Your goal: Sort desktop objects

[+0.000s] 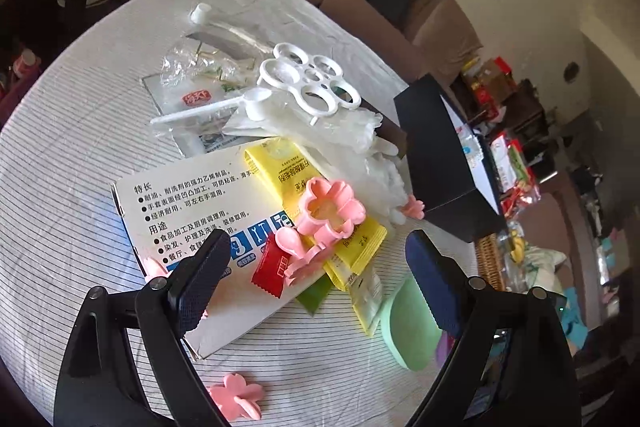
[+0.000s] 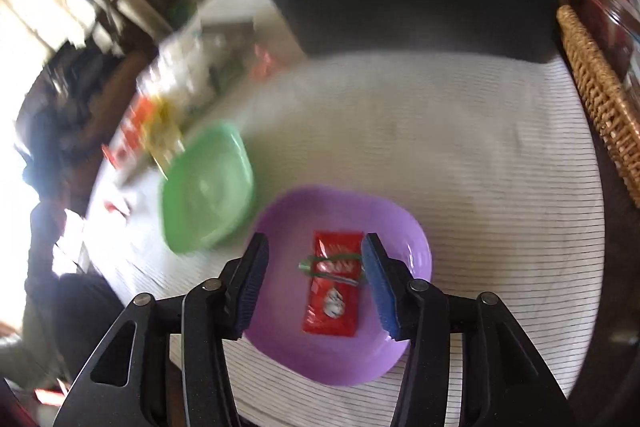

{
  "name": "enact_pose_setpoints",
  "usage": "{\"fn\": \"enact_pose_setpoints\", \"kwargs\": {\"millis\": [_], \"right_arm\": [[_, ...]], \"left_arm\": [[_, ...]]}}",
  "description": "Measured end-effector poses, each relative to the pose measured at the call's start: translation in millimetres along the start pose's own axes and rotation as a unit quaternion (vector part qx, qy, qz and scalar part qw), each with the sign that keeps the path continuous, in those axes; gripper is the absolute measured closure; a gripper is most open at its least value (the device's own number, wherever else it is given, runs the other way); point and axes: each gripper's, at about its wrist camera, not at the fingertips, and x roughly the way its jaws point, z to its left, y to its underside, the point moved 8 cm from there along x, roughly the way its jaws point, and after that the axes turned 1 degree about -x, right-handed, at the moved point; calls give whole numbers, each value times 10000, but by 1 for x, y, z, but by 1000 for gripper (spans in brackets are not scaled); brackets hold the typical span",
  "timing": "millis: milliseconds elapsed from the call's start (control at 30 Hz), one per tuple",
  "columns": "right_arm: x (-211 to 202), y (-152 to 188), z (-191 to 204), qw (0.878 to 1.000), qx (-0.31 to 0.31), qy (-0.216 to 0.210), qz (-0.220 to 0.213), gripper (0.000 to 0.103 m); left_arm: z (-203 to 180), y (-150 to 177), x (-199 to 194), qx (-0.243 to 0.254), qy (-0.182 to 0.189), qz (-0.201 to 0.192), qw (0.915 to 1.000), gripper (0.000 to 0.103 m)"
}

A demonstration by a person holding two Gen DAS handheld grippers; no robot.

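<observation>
- Left wrist view: the left gripper [image 1: 316,259] hovers released, fingers spread wide and touching nothing, above a clutter pile at frame centre. A small red packet [image 1: 271,267] lies between the fingertips, likely the next pick; closing needs a descent first.
- Right wrist view: the right gripper [image 2: 314,287] is released and empty over the purple bowl [image 2: 276,339], lower centre, where a red sachet [image 2: 334,291] lies. An empty green bowl [image 2: 208,187] sits at left.

Bare striped cloth [image 2: 460,147] lies open between the purple bowl [image 2: 416,239] and black box [image 2: 420,7]. The green bowl [image 2: 208,187] crowds the left; a wicker basket [image 2: 600,99] walls the right.
</observation>
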Motion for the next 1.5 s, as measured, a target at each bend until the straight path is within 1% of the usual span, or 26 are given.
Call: {"fn": "enact_pose_setpoints", "kwargs": {"millis": [67,133,200,300,367,400,433,467,500,567,600,667,767,800,867,967,1033,1133,1200,1233,1300,1333,1367,1400,1433,1500], "right_arm": [[-11,-9,5,9998,15,34,-179,48],[-17,-19,23,9992,-278,88,-290,48],[-19,-32,53,9964,-745,129,-389,48],[-5,-49,122,9863,-1581,-11,-479,48],[17,-59,181,9755,-2122,-397,-416,48],[28,-62,203,9717,-2246,-636,-362,50],[42,-64,230,9669,-2326,-1011,-272,50],[62,-67,260,9611,-2327,-1487,-56,51],[77,-67,276,9572,-2321,-1723,128,53],[117,-66,308,9497,-2397,-1966,439,54],[139,-64,320,9464,-2363,-2109,636,56],[174,-64,334,9457,-2178,-2240,895,58],[202,-73,330,9545,-1978,-2065,845,58],[205,-80,324,9584,-1859,-2025,762,66],[206,-94,310,9650,-1625,-1978,575,79],[199,-117,294,9699,-1170,-2111,319,80],[194,-125,290,9717,-1015,-2123,216,77],[181,-130,276,9729,-577,-2238,63,76],[163,-134,265,9725,-382,-2294,-121,74],[151,-135,259,9732,-350,-2263,-222,72],[127,-133,246,9766,-424,-2075,-373,63],[116,-130,241,9790,-517,-1924,-428,63],[106,-125,238,9796,-605,-1858,-463,63],[95,-120,238,9795,-680,-1828,-500,63],[85,-113,236,9794,-756,-1791,-540,63],[74,-101,233,9802,-896,-1671,-576,63]], "left_arm": [[4,0,0,-122,108,38,9999,16],[8,0,-1,-327,327,63,9989,16],[15,-3,-4,-594,530,35,9968,16],[24,-10,-12,-887,716,-127,9934,16],[25,-12,-14,-1031,918,-146,9903,16],[25,-11,-13,-1140,1064,-105,9877,16],[25,-11,-12,-1200,1137,-72,9862,16],[25,-10,-10,-1242,1198,-30,9850,16],[24,-10,-8,-1285,1249,13,9838,16],[24,-9,-6,-1346,1323,52,9820,16],[23,-10,-6,-1368,1365,56,9811,16],[24,-10,-6,-1396,1388,49,9804,16],[30,-11,-4,-1503,1432,101,9782,16],[31,-12,-4,-1526,1465,128,9773,16],[31,-13,-2,-1520,1497,175,9768,16],[27,-11,3,-1340,1315,253,9819,16],[21,-7,5,-1091,1130,320,9871,16],[11,-1,6,-436,584,341,9968,18],[4,3,7,80,139,330,9993,21],[1,7,8,303,-83,355,9989,21],[-3,17,16,583,-396,455,9965,25],[-3,21,20,635,-557,483,9953,29],[-1,24,25,687,-818,490,9931,34],[1,27,31,746,-1052,524,9903,37],[2,30,36,786,-1152,588,9885,43],[-1,35,49,976,-1314,683,9841,45]]}}
